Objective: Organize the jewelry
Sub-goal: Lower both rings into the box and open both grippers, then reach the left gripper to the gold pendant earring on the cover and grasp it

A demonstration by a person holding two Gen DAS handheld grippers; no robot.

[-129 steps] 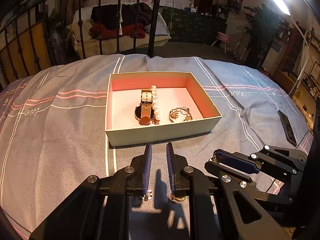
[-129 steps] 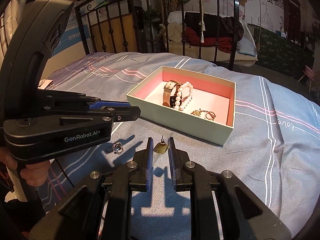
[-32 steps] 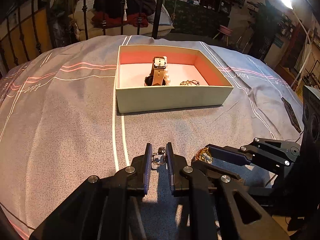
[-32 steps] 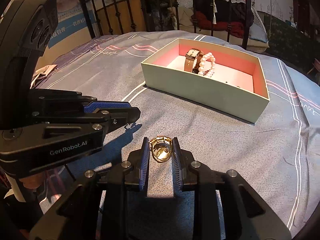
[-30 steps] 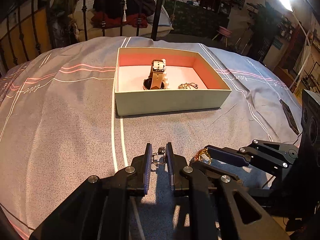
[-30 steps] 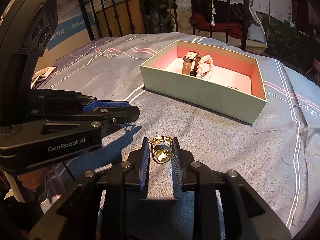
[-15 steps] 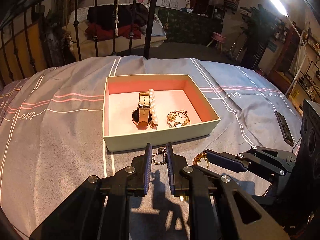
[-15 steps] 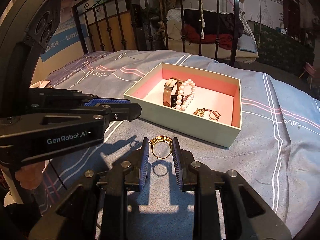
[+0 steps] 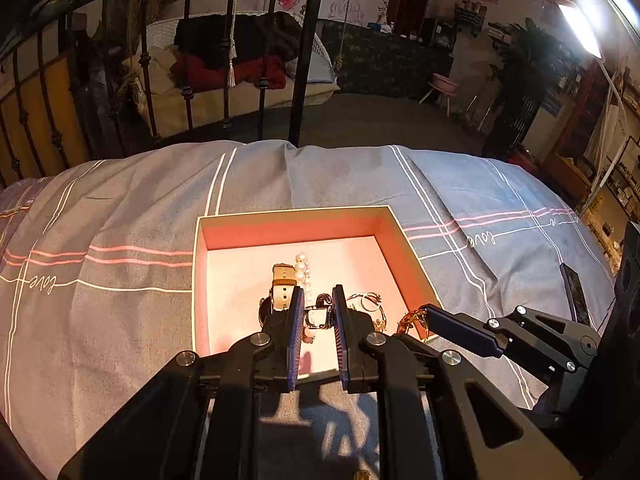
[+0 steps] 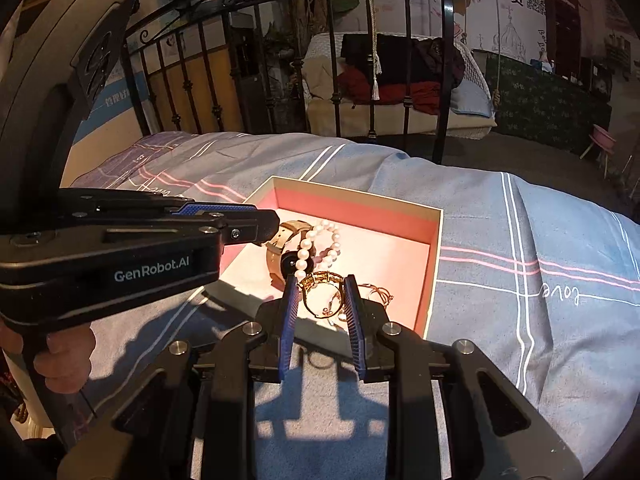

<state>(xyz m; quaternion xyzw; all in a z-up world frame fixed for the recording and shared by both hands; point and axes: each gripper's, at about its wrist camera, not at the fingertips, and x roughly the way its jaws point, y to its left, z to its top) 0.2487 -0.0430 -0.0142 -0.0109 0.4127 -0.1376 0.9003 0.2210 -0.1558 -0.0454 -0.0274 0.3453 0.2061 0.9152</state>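
Pink-lined, the open box on the bedspread already holds a tan-strap watch, a pearl bracelet and thin gold pieces. In the left wrist view, the left gripper is over the box's near part, clamped on a small silver ring.

In the right wrist view, the right gripper pinches a gold ring above the box's near edge. I judge that most is done: both rings only need to be released inside.
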